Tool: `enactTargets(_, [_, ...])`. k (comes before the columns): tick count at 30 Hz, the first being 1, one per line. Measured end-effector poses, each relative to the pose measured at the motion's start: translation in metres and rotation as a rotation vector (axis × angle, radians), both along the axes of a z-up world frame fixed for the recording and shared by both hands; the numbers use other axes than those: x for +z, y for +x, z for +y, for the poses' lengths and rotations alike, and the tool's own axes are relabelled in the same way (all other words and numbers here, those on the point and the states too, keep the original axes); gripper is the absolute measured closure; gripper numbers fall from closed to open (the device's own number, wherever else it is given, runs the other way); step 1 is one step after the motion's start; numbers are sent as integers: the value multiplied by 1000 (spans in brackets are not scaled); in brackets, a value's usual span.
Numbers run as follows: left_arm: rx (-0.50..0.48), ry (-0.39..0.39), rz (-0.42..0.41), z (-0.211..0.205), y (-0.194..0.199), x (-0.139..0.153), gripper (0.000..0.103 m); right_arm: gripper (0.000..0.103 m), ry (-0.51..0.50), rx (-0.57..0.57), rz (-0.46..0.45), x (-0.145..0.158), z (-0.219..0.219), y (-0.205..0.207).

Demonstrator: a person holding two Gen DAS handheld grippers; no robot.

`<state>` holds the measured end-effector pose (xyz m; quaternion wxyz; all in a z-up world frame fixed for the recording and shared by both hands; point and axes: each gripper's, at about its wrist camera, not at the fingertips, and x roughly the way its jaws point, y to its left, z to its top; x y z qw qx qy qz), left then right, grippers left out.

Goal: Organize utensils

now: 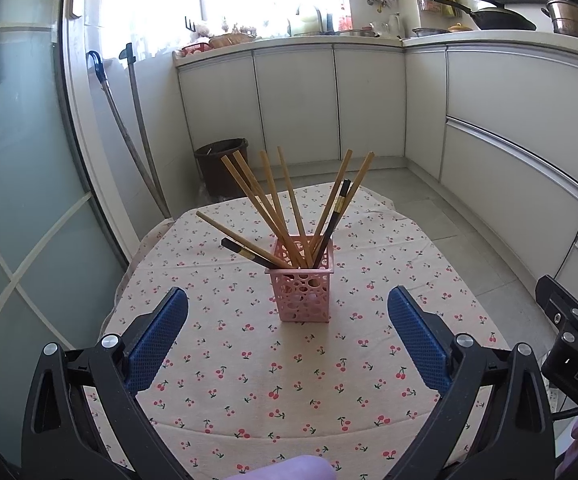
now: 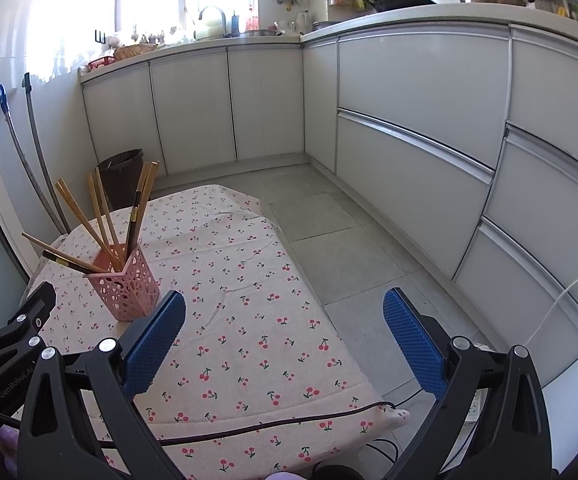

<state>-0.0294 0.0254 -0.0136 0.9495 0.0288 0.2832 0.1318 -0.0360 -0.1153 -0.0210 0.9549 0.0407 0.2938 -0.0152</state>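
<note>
Both hand-held grippers, left (image 1: pixel 287 336) and right (image 2: pixel 285 340), hung wide open, empty; chopsticks (image 1: pixel 289 208) stood gathered in the pink holder (image 1: pixel 303 290), seemingly sorted.

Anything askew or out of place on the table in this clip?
Mostly tidy. The pink holder stands upright with the chopsticks inside, but they splay widely; two on the left, one dark, lean nearly flat over the rim. Nothing lies loose on the tablecloth.

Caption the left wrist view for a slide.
Open left claw faces a pink holder of chopsticks on a cherry-print tablecloth.
</note>
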Motion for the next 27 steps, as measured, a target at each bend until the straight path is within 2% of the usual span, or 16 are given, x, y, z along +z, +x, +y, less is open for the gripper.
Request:
enactTargets(7, [-36,19,-20,-7,-4,1,8,7,-8,-1,11,-2,1,2])
enactTargets(15, [-60,-6,-26,-5,-4,2,13,7,-8,-7,22,-4,-1,3])
enactTargets(19, [-61,13,-31,-9,-4,2,13,7,-9,-8,20,-4,-1,3])
enactTargets(23, [-55,-5,-8,-6,-1,1,8,7,-5,-12,21,-4,-2,3])
enactTargets(27, [-40,4,-9,-6,-1,1,7,7,-3,-13,23,-4,-3,4])
